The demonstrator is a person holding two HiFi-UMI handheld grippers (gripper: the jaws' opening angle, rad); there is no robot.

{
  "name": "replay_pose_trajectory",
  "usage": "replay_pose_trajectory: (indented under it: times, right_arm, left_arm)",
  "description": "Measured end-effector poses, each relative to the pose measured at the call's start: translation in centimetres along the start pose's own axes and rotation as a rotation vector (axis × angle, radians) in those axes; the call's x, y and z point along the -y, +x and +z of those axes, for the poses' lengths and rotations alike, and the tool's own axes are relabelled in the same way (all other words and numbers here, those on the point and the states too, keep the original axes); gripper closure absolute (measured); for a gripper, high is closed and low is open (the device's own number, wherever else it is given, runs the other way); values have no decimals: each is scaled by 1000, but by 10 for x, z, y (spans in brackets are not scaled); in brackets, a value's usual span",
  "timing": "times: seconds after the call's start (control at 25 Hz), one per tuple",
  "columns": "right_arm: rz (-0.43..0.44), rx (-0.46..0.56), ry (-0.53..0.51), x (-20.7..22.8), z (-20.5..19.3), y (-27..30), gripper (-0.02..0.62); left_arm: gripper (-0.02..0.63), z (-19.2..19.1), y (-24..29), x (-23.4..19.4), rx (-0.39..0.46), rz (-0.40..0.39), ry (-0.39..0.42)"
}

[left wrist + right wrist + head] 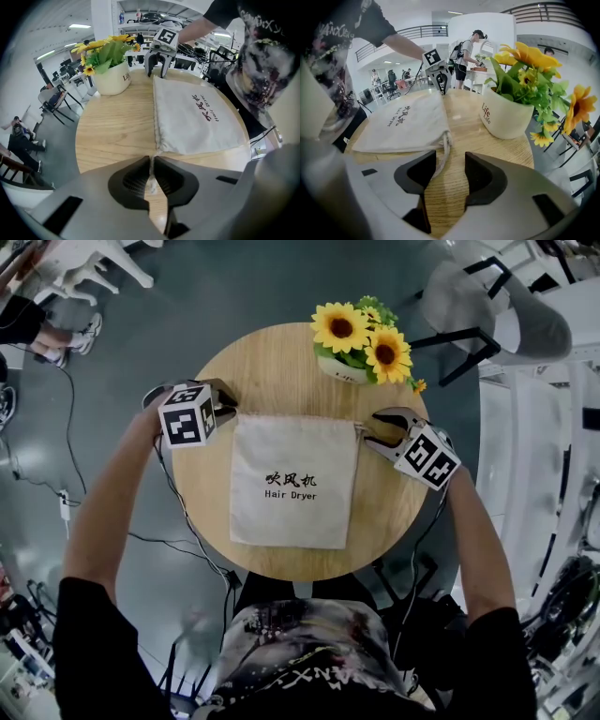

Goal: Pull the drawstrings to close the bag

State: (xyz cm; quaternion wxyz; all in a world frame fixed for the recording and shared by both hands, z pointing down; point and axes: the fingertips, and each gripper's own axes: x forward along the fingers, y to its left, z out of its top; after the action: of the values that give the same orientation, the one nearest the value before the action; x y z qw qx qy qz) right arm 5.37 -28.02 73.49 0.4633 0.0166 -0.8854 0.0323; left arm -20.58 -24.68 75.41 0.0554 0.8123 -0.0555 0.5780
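Note:
A beige drawstring bag (pixel 293 479) printed "Hair Dryer" lies flat on the round wooden table (pixel 272 362), its mouth toward the far side. My left gripper (pixel 232 413) sits at the bag's top left corner. In the left gripper view its jaws (pixel 151 161) are shut on the left drawstring (pixel 151 184), which runs from the bag (pixel 197 117). At the top right corner, my right gripper (pixel 370 434) stands open. The right drawstring (pixel 444 150) lies between its jaws (pixel 450 157), close to the left jaw, with a gap to the other.
A white pot of sunflowers (pixel 361 348) stands at the table's far side, near the right gripper. Chairs (pixel 487 306) and cables lie on the floor around the table. People stand in the background of the right gripper view.

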Motion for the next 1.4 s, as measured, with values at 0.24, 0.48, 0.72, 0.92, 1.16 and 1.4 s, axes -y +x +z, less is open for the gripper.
replay_pose_trajectory:
  times: [0.24, 0.48, 0.72, 0.92, 1.16, 1.4]
  right_arm:
    - [-1, -28, -84, -12, -2, 3, 583]
    - [-46, -57, -74, -11, -2, 3, 584]
    - [-125, -90, -85, -12, -4, 1, 584]
    - [-202, -91, -63, -12, 1, -5, 586]
    - [-259, -92, -52, -13, 7, -13, 586]
    - [-303, -80, -57, -14, 18, -24, 586]
  left_arm:
    - [571, 0, 1, 0, -4, 20, -54]
    - [575, 0, 0, -2, 4, 81, -107]
    - [575, 0, -3, 1, 13, 197, -140]
    - [576, 1, -15, 7, 54, 288, -200]
    - [576, 6, -31, 13, 93, 389, -250]
    - [577, 9, -47, 17, 117, 462, -281]
